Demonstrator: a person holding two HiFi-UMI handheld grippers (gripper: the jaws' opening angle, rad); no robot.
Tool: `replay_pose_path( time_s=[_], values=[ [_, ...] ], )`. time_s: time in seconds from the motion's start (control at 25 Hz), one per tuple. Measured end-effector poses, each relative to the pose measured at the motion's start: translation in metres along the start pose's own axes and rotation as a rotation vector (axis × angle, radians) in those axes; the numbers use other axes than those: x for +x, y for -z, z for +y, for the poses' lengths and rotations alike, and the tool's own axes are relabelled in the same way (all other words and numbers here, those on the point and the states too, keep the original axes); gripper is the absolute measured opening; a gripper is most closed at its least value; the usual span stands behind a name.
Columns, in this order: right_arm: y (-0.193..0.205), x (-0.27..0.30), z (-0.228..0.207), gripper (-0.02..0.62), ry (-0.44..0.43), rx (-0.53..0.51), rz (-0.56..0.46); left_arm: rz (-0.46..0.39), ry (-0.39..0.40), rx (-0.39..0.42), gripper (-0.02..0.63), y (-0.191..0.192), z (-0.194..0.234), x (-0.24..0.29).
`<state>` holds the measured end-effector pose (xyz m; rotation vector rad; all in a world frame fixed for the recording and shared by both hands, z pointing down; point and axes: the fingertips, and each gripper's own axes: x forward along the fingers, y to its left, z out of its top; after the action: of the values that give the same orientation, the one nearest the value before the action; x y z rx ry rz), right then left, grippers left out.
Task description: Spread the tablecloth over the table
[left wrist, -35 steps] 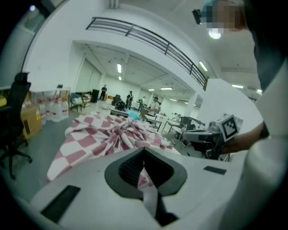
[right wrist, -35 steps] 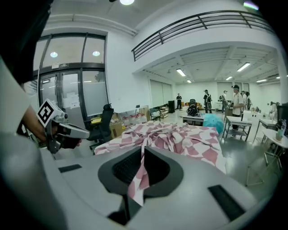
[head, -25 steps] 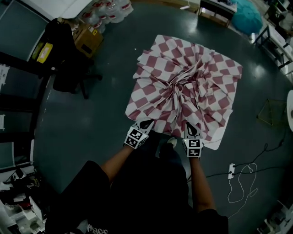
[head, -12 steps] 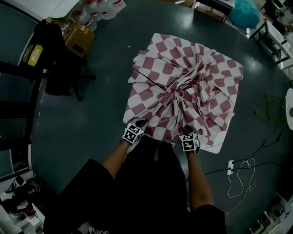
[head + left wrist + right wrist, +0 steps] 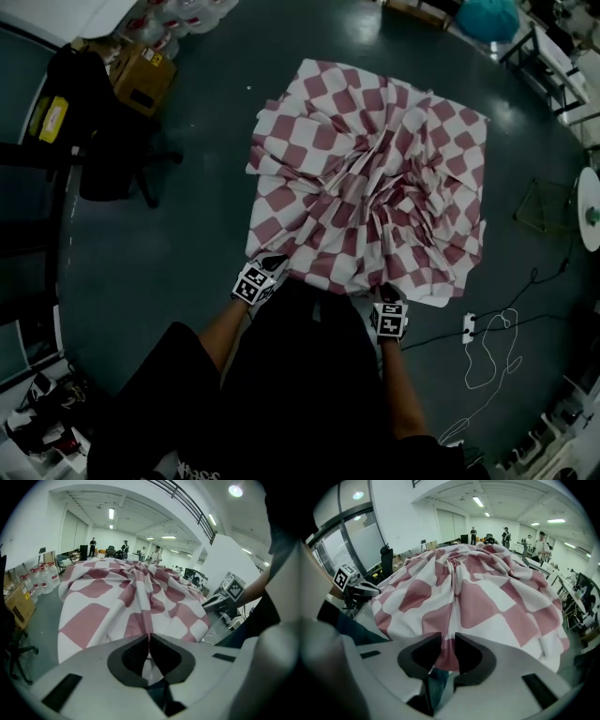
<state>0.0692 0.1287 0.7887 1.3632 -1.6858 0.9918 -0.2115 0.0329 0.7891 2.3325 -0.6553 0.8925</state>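
The red-and-white checked tablecloth (image 5: 375, 178) lies over the table, still bunched into folds at its middle, and its near hem hangs at the table's front edge. At the near-left hem my left gripper (image 5: 273, 262) is shut on a fold of the tablecloth (image 5: 140, 597), jaw tips meeting (image 5: 149, 636). My right gripper (image 5: 387, 294) is at the near-right hem. Its jaws (image 5: 447, 645) have just been closing and stand a little apart, with a pink fold of the tablecloth (image 5: 487, 597) hanging between them. The table itself is hidden under the cloth.
A dark office chair (image 5: 108, 141) and a cardboard box (image 5: 141, 75) stand at the left. A power strip with a white cable (image 5: 469, 328) lies on the floor at the right. A wire frame (image 5: 544, 206) stands further right. People stand far off in the hall.
Both grippers have come down and back toward the person at the near hem. The cloth has been drawn nearer and lies wider and flatter than before.
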Motion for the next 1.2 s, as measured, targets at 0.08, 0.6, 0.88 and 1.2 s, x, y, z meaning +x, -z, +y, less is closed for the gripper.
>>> replay_pose_path(
  time_s=[0.08, 0.6, 0.88, 1.2],
  values=[
    [0.004, -0.005, 0.009, 0.097, -0.024, -0.011, 0.013, 0.021, 0.018, 0.026, 0.017, 0.000, 0.000, -0.005],
    [-0.102, 0.062, 0.066, 0.125, -0.134, -0.276, -0.042, -0.040, 0.023, 0.155, 0.017, -0.065, 0.062, 0.021],
    [-0.084, 0.058, 0.047, 0.127, -0.004, -0.137, -0.030, -0.030, 0.014, 0.174, 0.017, -0.011, 0.058, -0.005],
    [-0.175, 0.042, 0.140, 0.117, -0.088, -0.430, -0.245, -0.133, -0.017, 0.106, 0.017, -0.041, 0.081, -0.026]
  ],
)
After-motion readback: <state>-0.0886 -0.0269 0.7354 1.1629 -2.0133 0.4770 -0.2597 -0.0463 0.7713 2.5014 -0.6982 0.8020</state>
